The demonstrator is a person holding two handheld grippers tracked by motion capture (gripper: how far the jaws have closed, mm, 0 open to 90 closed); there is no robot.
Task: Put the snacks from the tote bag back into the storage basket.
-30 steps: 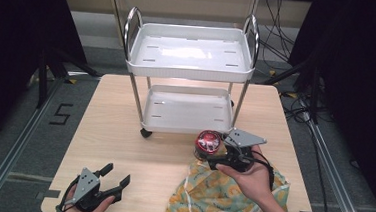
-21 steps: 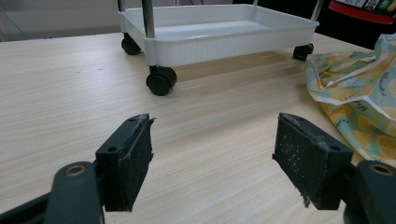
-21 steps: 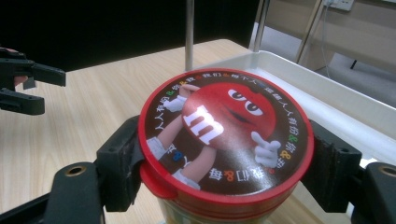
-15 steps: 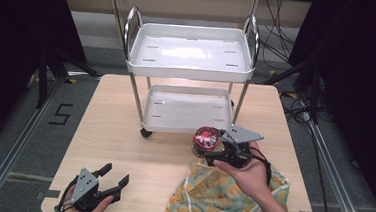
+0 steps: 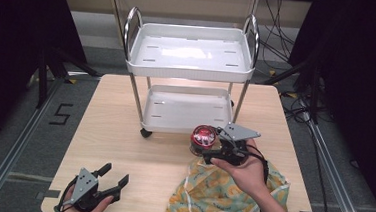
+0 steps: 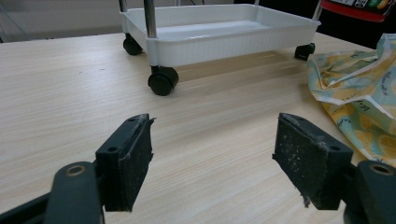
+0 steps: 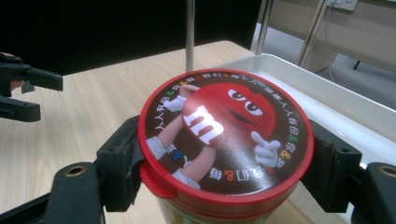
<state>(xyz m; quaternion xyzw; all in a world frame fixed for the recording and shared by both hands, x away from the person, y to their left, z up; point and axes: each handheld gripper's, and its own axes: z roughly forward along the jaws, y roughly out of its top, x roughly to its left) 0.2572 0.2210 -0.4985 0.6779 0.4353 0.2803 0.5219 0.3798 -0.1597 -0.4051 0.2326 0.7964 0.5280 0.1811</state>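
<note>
Between right hand-held gripper jaws: candy tub

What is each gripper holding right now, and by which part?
The right gripper clamps the red-lidded candy tub by opposite sides, just under the lid rim. The left gripper is open and holds nothing.

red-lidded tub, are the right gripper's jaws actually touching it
Touching. The right gripper view shows the right gripper with both black jaws pressed against the sides of the red-lidded tub, no gap either side.
</note>
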